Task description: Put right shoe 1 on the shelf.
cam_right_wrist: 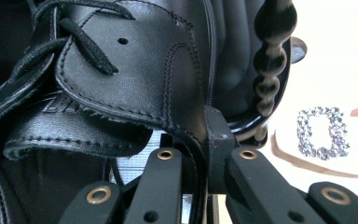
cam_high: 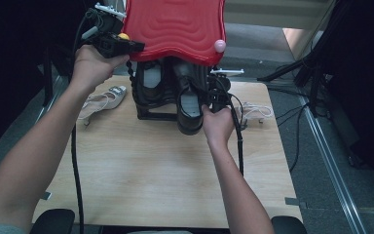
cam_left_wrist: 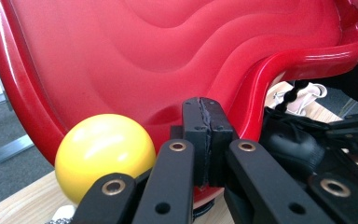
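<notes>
Black leather fills my right gripper [cam_right_wrist: 200, 158] view: its jaws are clamped on the collar of the black shoe [cam_high: 190, 105], half out of the rack [cam_high: 148, 114] on the tabletop [cam_high: 165, 170]. My left gripper [cam_left_wrist: 204, 140] pinches the red lid [cam_high: 175, 27] rim, holding it raised. I judge this the pull-out step; next, draw the shoe clear toward me and set it down

Red, black and pale wood

The lid [cam_high: 175, 27] is glossy red with a rippled wave pattern, a yellow ball [cam_left_wrist: 105, 154] at its left and a pink ball [cam_high: 219, 46] at its right. The lace-up shoe [cam_right_wrist: 121, 93] is black leather with a pale grey insole. The table [cam_high: 151, 170] is light wood grain. Far right, a white shoe [cam_right_wrist: 326, 140] bears a glittery silver buckle.
</notes>
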A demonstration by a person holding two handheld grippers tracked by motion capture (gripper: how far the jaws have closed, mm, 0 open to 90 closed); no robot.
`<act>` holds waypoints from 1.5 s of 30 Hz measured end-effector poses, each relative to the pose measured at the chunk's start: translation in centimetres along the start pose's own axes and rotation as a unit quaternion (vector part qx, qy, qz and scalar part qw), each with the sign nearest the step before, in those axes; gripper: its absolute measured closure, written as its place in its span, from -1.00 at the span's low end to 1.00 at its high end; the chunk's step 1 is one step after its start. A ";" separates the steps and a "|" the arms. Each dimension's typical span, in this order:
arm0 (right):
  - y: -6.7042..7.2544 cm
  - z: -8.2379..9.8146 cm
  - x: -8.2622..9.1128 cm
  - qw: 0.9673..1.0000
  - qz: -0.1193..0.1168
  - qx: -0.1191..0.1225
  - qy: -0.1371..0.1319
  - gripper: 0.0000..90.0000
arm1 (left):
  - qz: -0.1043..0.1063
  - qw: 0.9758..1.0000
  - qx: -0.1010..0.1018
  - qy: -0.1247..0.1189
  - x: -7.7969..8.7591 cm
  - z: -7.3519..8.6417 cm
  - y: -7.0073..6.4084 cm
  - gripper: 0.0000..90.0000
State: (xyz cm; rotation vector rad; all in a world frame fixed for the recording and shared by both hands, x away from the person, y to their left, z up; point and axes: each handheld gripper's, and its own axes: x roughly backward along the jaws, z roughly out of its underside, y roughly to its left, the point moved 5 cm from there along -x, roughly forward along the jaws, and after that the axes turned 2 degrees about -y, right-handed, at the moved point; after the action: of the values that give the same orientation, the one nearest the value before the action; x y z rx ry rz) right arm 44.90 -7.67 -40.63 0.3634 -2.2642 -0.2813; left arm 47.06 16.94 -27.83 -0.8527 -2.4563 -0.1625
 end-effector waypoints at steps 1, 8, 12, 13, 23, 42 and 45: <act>0.0 -0.1 -0.3 1.000 0.004 -0.002 -0.004 0.93 | 0.000 1.000 0.001 0.000 0.0 0.0 0.0 1.00; 0.0 -0.5 -1.2 0.999 0.035 -0.017 -0.027 0.93 | -0.001 1.000 0.000 -0.001 0.0 0.0 -0.1 1.00; -0.1 -0.8 -1.3 0.997 0.054 -0.018 -0.048 0.93 | -0.002 1.000 0.000 -0.001 0.0 0.0 -0.1 1.00; -0.1 -0.8 -1.4 0.997 0.057 -0.024 -0.049 0.93 | -0.002 1.000 0.000 -0.001 0.0 0.0 -0.1 1.00; -0.2 -1.0 -2.5 0.995 0.070 -0.046 -0.060 0.92 | -0.001 1.000 -0.003 -0.001 0.0 0.0 0.0 1.00; 0.1 -0.8 -1.8 0.996 0.069 0.001 -0.055 0.45 | -0.004 1.000 -0.003 0.000 0.0 0.0 -0.1 1.00; 0.0 -0.8 -1.5 0.996 0.066 0.004 -0.055 0.39 | -0.004 1.000 -0.003 0.000 0.0 0.0 -0.1 1.00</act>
State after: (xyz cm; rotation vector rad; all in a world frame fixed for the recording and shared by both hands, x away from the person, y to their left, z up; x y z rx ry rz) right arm 46.50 -7.23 -41.14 0.2061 -2.3856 -0.2283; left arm 47.01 16.91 -27.86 -0.8441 -2.4602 -0.1733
